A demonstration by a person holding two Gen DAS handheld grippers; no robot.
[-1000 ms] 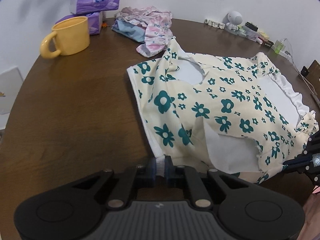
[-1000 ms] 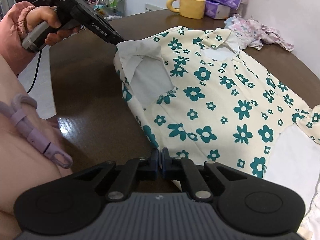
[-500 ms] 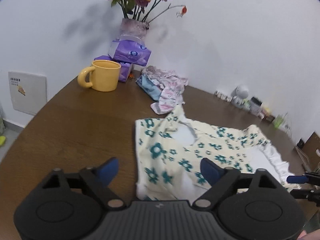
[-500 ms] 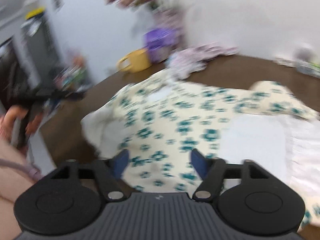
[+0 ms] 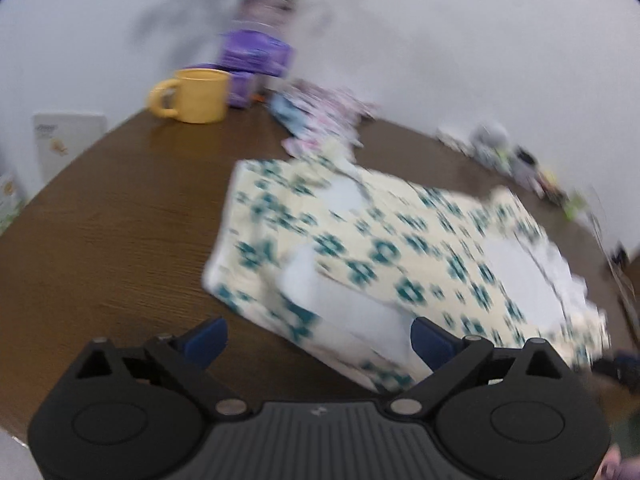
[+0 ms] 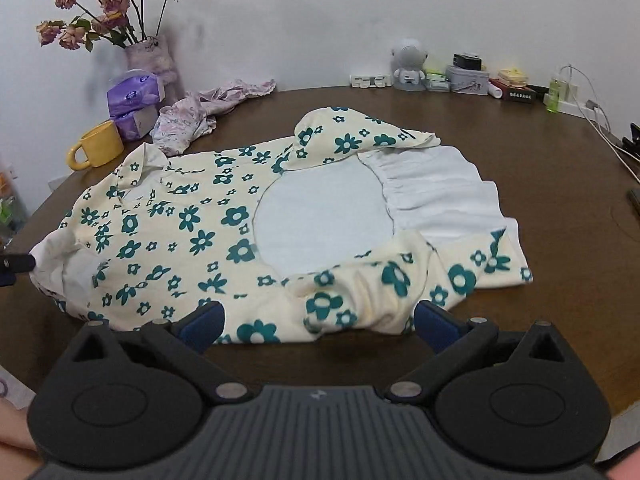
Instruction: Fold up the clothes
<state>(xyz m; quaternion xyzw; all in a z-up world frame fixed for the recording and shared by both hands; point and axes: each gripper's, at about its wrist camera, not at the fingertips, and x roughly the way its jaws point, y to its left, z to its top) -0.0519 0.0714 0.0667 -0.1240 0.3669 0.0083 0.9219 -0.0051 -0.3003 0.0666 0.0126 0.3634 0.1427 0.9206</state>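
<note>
- Left gripper [image 5: 318,338]: angled down toward the table; its view is smeared by motion; jaws spread wide, having just been opening; nothing clamped; the near corner of the garment lies below the gap, and contact with the pads cannot be confirmed.
- Right gripper [image 6: 318,320]: pitched down over the near edge of the garment; jaws wide apart, likewise just opened; the bunched hem sits between the blue pads [image 6: 202,322] and appears free of them.
- Floral garment [image 6: 188,236]: cream cloth with teal flowers, spread across the middle of the table; sides turned inward, exposing a pale lining and a white ruffled panel [image 6: 436,196]; collar end toward the mug.
- Table [image 6: 520,152]: dark brown wood, rounded edge.
- Surroundings: yellow mug [image 6: 98,150] beside purple tissue packs [image 6: 134,100]; a vase of dried roses [image 6: 150,58] behind them; a crumpled pink-patterned cloth [image 6: 200,114] near the collar; a small white figurine [image 6: 408,64] and assorted small items along the white wall [image 6: 320,8].
- Bare skin of the person shows at the lower corners of the right view.
</note>
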